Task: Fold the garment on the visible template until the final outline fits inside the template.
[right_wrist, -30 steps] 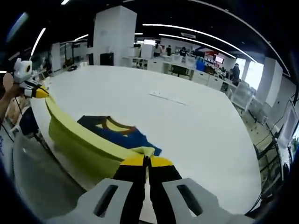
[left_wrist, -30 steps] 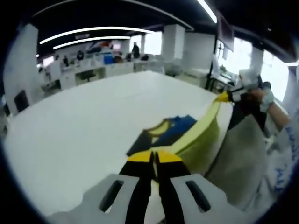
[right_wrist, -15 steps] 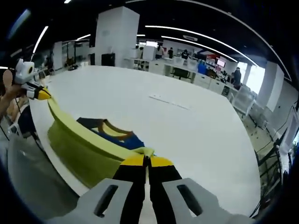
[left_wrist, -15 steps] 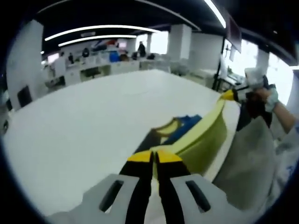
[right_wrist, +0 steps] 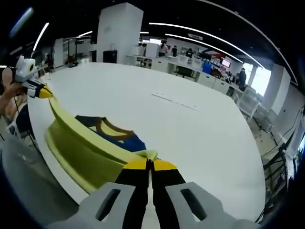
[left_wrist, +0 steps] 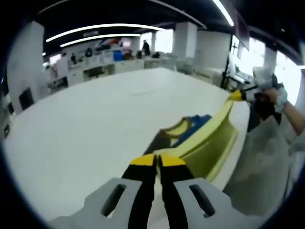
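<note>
A yellow-green garment [left_wrist: 209, 140] with a blue panel [left_wrist: 196, 122] and a yellow collar [left_wrist: 175, 129] hangs stretched between both grippers above the near edge of the white table [left_wrist: 86, 129]. My left gripper [left_wrist: 157, 160] is shut on one end of its hem. The right gripper [left_wrist: 237, 95] holds the other end at the right. In the right gripper view, my right gripper [right_wrist: 150, 165] is shut on the garment [right_wrist: 81, 148], whose blue panel [right_wrist: 129, 141] rests on the table [right_wrist: 200, 138]. The left gripper [right_wrist: 42, 93] pinches the far end at the left.
A faint thin mark [right_wrist: 174, 101] lies on the table's middle. A person's hand [left_wrist: 277, 101] grips the right tool. Desks and chairs [left_wrist: 95, 67] stand behind the table, with a white pillar [right_wrist: 119, 28] and more desks [right_wrist: 200, 76] farther off. Grey floor [right_wrist: 28, 191] lies beyond the table's edge.
Both grippers have carried the stretched hem forward, so more of the garment now sits over the table and less hangs past its edge. Both jaws stayed shut on it.
</note>
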The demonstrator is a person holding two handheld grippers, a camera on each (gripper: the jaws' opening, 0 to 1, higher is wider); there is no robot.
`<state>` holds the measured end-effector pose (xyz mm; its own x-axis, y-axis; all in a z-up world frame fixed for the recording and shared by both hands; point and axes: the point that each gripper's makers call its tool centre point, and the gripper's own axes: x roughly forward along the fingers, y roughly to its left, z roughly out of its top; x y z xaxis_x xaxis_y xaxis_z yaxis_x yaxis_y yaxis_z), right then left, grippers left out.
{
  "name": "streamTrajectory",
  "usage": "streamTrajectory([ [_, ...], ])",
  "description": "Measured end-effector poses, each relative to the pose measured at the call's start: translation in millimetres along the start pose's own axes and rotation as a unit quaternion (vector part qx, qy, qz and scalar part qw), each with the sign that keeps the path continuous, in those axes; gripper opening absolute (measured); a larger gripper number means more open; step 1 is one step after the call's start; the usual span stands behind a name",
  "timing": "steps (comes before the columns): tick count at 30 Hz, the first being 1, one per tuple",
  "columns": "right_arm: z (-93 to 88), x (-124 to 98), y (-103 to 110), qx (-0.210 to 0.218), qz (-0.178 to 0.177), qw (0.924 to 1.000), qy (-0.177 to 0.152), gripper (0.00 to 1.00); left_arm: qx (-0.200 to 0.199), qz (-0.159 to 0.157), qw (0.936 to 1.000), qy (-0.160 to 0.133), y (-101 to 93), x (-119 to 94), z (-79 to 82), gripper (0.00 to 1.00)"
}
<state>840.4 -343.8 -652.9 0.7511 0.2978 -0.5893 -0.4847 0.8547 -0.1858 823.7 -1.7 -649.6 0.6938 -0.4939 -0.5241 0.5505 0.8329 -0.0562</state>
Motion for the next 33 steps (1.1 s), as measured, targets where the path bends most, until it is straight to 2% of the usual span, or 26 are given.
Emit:
streamTrajectory([
  [11,-9.5,18.6,-2.4,0.002,0.000,0.9999,0.010,0.02,-0.008,0.006,0.9999,0.010,7.8,17.8,-11.1,0.00],
  [21,-18.0,35.2,-5.2,0.000,0.009,0.9996,0.025,0.02,-0.022,0.004,0.9996,0.020,14.4,31.7,-15.0,0.00],
  [24,-22.8,41.3,-6.2,-0.001,0.013,0.9993,0.034,0.02,-0.042,-0.005,0.9990,0.017,15.3,34.8,-15.3,0.00],
  [33,-22.4,57.4,-5.9,-0.001,0.018,0.9990,0.040,0.02,-0.055,-0.001,0.9981,0.027,20.7,45.8,-23.2,0.00],
])
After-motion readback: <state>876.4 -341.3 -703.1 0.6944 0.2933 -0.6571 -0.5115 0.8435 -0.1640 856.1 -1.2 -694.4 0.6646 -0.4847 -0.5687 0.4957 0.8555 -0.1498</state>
